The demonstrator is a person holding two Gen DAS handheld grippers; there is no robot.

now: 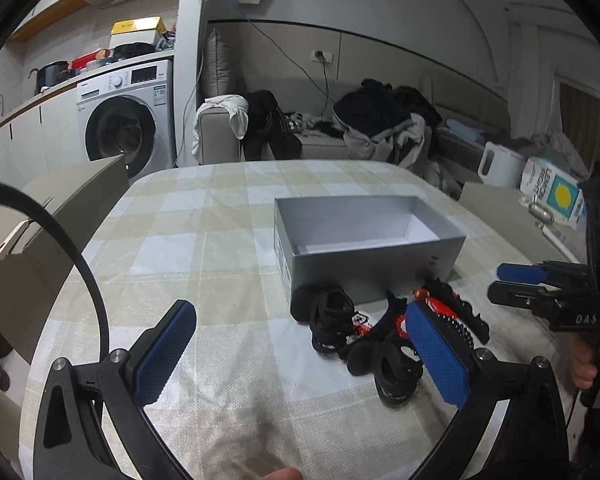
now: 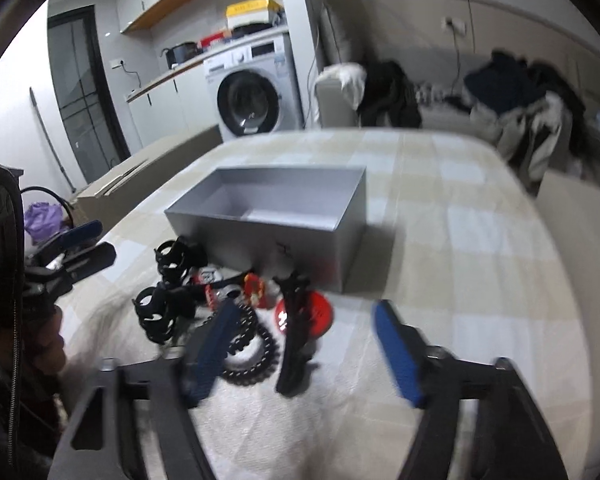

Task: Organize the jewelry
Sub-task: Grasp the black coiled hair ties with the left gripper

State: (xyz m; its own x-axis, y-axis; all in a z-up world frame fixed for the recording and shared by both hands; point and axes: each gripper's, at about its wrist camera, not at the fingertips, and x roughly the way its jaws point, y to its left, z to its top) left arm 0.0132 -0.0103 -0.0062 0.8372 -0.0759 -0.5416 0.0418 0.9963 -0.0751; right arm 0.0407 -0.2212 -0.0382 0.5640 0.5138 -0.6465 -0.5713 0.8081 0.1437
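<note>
From my left wrist camera, my left tool (image 1: 296, 340) hovers over the near part of the counter (image 1: 204, 240), which wears a pale checked cloth. Its blue-padded fingers (image 1: 164, 354) are spread wide with nothing between them. Past its right finger lies the jewelry pile (image 1: 384, 332) — black bands, a coiled black piece and bits of red — sitting on the cloth near the near edge, just in front of the grey box (image 1: 364, 240). The box stands open-topped toward the middle of the counter, and what I can see of its white floor is bare. Over at the right edge my right tool (image 1: 508, 282) comes in from the side, one hand (image 1: 592, 364) gripping its handle; from here its fingers look close together, though I see them edge-on.

From my right wrist camera, blurred by motion, my right tool (image 2: 308, 344) sits low over the pile, its fingers parted and pinching nothing. A black coiled ring (image 2: 256, 356) lies beside the left finger, and a long black clip (image 2: 296, 336) lies in the gap between the two, crossing a red disc (image 2: 316, 316) — I cannot tell whether the pads touch any of them. The stacked black bands (image 2: 168, 292) rest further left. The grey box (image 2: 292, 232) stands right behind the pile. My left tool (image 2: 85, 242) shows at the left edge of the counter, seen from the side.
</note>
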